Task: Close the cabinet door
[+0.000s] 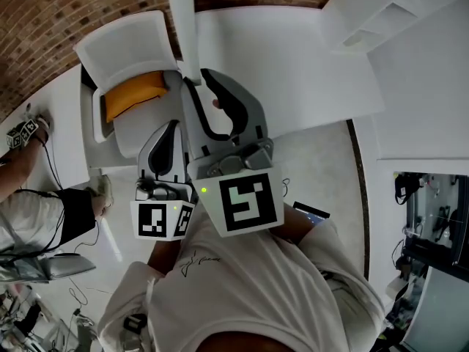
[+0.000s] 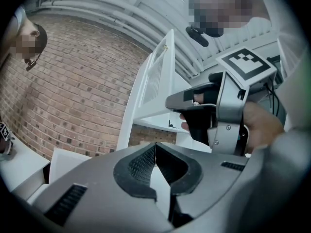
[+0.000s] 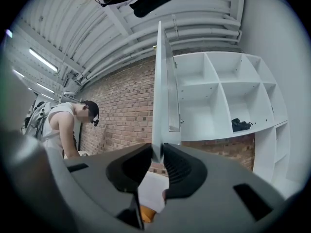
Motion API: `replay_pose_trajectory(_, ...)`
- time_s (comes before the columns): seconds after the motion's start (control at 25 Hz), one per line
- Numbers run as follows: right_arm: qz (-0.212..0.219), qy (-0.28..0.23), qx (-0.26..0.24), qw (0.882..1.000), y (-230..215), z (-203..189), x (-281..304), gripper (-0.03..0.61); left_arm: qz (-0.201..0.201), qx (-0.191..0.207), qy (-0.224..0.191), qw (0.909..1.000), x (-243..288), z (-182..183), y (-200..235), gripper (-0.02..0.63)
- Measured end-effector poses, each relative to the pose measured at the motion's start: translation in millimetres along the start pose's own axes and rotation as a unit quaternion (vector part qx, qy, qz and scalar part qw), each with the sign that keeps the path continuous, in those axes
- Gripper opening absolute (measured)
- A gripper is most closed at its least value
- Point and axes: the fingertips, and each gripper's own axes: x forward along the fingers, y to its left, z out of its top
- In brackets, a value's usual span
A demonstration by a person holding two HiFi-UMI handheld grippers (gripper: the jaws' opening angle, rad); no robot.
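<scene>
The white cabinet door (image 3: 162,81) stands open, edge-on to me; in the head view the door (image 1: 182,28) is a narrow white strip. My right gripper (image 3: 156,154) is shut on the door's lower edge, which sits between the pads. In the head view the right gripper (image 1: 199,79) reaches up to that strip. My left gripper (image 2: 155,148) is shut with nothing between its tips, and in the head view the left gripper (image 1: 173,129) sits lower left of the right one, off the door. The open cabinet shelves (image 3: 228,96) lie to the door's right.
A white chair with an orange cushion (image 1: 133,92) stands below the door. A person (image 1: 33,204) bends over at the left by the brick wall (image 1: 66,13). A dark object (image 3: 240,124) lies on one shelf. Cables and equipment (image 1: 425,218) crowd the right side.
</scene>
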Motion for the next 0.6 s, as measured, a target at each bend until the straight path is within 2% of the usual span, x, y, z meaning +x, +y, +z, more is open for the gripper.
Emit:
replay_pose_trajectory(0.28,0.005,0.000,0.004,1.000,-0.4,-0.1,2.2,0.077,0.006,-0.001,0.005,1.0000,1.2,-1.1,-0.3,0.017)
replay_pose_trajectory(0.6,0.009,0.000,0.002,1.000,-5.5,-1.2,-1.7,0.074,-0.008,-0.003,0.006,0.9999,7.0,-2.4,-8.1,0.017)
